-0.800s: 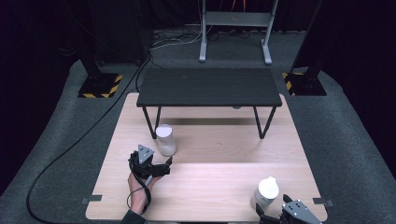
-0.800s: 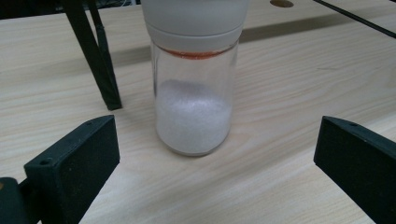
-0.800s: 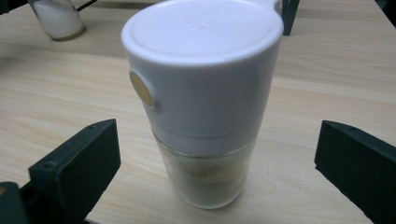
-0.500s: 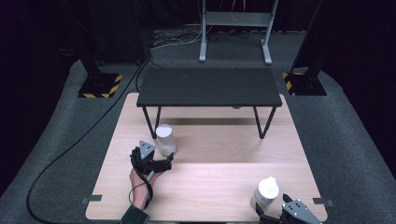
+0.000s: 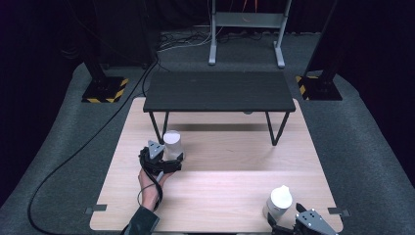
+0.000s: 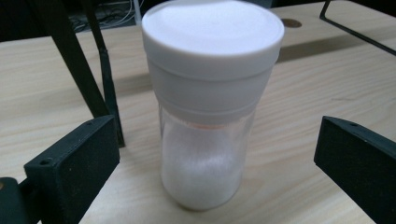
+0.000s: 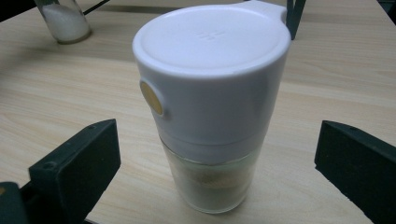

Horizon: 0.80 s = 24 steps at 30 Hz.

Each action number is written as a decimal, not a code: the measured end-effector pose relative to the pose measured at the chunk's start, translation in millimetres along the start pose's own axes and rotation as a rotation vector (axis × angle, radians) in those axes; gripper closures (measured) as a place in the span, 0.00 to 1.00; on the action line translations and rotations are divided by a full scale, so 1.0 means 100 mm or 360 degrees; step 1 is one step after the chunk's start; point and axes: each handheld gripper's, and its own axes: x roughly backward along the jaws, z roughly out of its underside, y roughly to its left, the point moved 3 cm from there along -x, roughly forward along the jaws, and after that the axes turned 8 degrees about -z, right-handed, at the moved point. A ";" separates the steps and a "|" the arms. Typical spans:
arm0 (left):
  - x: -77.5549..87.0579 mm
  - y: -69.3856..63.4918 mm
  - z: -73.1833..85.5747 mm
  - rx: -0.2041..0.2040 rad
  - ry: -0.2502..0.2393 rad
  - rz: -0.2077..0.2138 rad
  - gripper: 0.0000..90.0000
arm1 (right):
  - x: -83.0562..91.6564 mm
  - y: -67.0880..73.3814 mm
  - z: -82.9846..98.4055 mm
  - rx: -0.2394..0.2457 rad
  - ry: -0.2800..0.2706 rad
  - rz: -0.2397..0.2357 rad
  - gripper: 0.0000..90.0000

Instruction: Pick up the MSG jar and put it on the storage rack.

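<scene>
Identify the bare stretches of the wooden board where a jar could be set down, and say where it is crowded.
The light wooden board lies bare across its middle, between the white-capped glass jar of white powder and the white-lidded glass jar of tan powder. The right side is also bare. It is crowded at each jar, flanked by the left tool and right tool, and beneath the black bench.

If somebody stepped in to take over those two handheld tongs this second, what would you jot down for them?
Left tongs: open, jaws either side of the white-powder jar, not touching it. That jar stands upright on the wooden table, beside a leg of the small black bench.
Right tongs: open, jaws either side of the white-capped jar, also not touching. It stands upright near the table's front right edge.
Done: both tongs lined up on their jars.
Left: probably close on each jar and lift; nothing is gripped yet.
</scene>
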 end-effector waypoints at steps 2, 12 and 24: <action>-0.02 -0.01 -0.01 -0.0007 -0.0007 -0.0004 0.00 | 0.00 0.00 0.00 -0.0001 0.0001 -0.0001 0.00; -0.10 -0.03 -0.06 -0.0017 -0.0030 -0.0031 0.00 | 0.00 -0.01 0.00 0.0009 0.0004 -0.0010 0.00; -0.18 -0.04 -0.08 -0.0040 -0.0032 -0.0041 0.00 | 0.00 -0.01 0.00 0.0008 0.0012 -0.0017 0.00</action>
